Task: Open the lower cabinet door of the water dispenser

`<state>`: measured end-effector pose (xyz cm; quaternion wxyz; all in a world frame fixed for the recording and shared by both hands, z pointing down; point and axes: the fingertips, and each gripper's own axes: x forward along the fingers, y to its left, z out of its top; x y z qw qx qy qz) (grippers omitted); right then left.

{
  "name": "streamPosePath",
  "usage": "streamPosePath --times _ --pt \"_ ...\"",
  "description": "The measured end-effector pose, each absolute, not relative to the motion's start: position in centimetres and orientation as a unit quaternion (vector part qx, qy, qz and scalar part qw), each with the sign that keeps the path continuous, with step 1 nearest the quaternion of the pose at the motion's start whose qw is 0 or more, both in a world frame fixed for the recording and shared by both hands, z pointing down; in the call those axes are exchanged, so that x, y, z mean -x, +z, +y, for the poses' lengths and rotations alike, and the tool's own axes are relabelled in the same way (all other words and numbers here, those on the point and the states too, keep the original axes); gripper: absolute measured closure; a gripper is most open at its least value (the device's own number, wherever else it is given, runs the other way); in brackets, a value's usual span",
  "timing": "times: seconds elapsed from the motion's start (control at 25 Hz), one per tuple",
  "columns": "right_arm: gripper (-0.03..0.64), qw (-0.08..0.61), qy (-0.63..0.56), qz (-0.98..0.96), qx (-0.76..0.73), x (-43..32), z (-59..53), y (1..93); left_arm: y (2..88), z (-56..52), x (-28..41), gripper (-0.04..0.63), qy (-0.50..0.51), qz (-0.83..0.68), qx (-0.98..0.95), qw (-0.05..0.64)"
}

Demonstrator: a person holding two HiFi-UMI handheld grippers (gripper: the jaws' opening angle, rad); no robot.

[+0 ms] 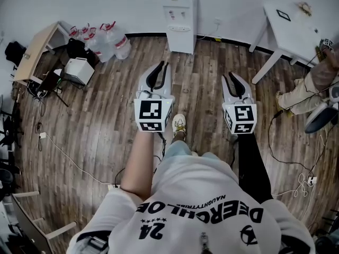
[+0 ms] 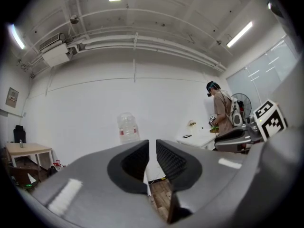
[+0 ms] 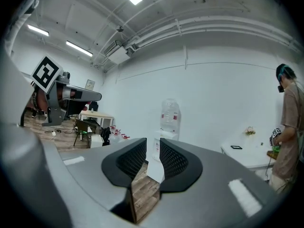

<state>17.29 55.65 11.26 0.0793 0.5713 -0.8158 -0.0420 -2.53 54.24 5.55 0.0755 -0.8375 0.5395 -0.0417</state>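
Status: basically 0% done tbh. Dispenser (image 1: pixel 180 20) sits against the far wall, its lower door (image 1: pixel 180 42) looks shut afaict, and nothing's touching it. Person is standing well back on the wood floor (image 1: pixel 106 120) w/ both tools held level and aimed roughly at it. Left hand-held gripper (image 2: pixel 152 146): jaws just a thin slit apart, nothing in between. Right hand-held gripper (image 3: pixel 153 146): gap a bit wider but still narrow, empty too, and you can see the dispenser way off through it. So everything's left imo: walk up, get low to the door, catch its edge or handle (too small to make out from here), swing it open. Spare jugs (image 1: pixel 108 38) sit left of it and a table (image 1: pixel 294 28) to the right, neither in the way.
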Motion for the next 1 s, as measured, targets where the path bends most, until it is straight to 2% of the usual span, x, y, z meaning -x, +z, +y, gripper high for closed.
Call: streamPosePath --times 1.0 --pt "0.549 0.096 -0.038 -0.803 -0.587 -17.6 43.3 11.1 5.3 40.4 2.2 0.537 -0.023 0.521 0.851 0.060"
